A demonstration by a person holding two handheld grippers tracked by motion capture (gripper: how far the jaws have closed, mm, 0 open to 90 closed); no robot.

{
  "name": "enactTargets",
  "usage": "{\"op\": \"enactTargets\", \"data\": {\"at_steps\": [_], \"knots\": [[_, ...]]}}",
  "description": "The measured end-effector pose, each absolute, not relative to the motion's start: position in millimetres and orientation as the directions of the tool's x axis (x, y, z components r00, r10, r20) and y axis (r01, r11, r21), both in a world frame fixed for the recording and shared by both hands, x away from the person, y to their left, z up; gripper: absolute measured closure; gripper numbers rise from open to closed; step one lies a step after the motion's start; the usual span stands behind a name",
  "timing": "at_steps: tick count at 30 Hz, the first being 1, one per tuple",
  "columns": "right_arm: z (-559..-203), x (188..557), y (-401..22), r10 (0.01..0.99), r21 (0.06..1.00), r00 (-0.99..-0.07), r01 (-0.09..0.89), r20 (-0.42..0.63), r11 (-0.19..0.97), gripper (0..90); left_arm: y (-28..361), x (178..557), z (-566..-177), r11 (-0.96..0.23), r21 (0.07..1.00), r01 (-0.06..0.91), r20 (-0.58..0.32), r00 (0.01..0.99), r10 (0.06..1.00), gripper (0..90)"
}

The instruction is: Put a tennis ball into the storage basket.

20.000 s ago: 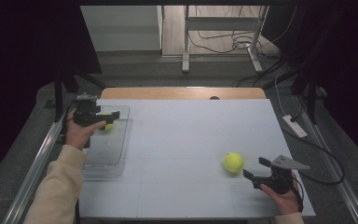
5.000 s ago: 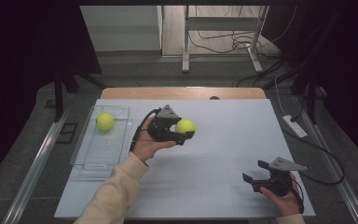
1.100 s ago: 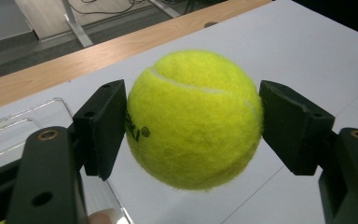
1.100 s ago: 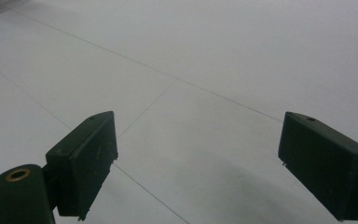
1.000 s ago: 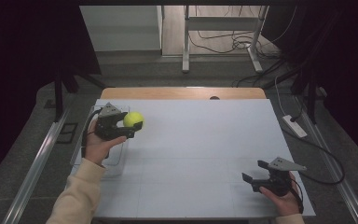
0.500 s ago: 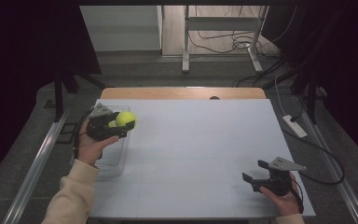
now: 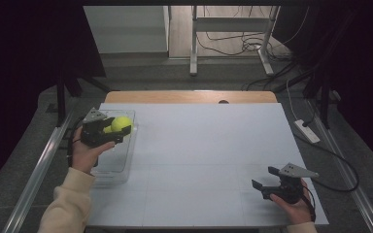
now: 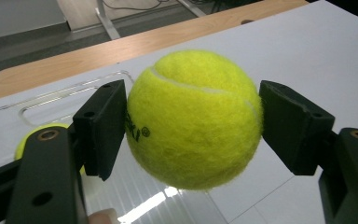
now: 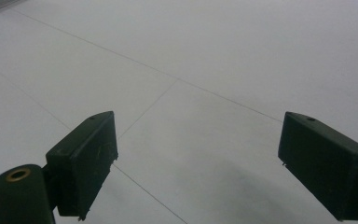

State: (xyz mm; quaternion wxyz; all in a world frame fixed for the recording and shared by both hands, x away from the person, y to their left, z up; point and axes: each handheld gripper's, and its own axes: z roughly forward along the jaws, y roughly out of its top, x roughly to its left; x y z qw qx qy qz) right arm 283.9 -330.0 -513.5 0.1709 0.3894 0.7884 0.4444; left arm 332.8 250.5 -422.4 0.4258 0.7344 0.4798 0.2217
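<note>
Left gripper clamped on tennis ball, held above the clear tray. Second ball in tray mostly hidden behind the jaw. Right gripper open over bare table.

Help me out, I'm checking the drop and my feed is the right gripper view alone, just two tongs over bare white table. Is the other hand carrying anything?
Observer: Yes. The left tongs are shut on a yellow tennis ball, pads pressed on both its sides.
Operator: Where is that ball relative to a container?
Observer: In the high view it is held above the clear tray at the table's left edge, over the tray's far end.
Operator: Anything in the tray already?
Observer: A second tennis ball lies in it, seen behind the jaw in the left gripper view.
Operator: And my own tongs?
Observer: The right tongs stand open near the table's front right corner, holding nothing.
</note>
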Motion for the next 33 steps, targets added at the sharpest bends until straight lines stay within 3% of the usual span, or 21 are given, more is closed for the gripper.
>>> {"op": "enactTargets", "data": {"at_steps": [33], "knots": [[-514,284,-329,0.764,0.832,-0.641,0.461,0.073,0.307,11.9,305,329,-436,-0.103,0.812,0.575,-0.078,0.281,0.956,27.7]]}}
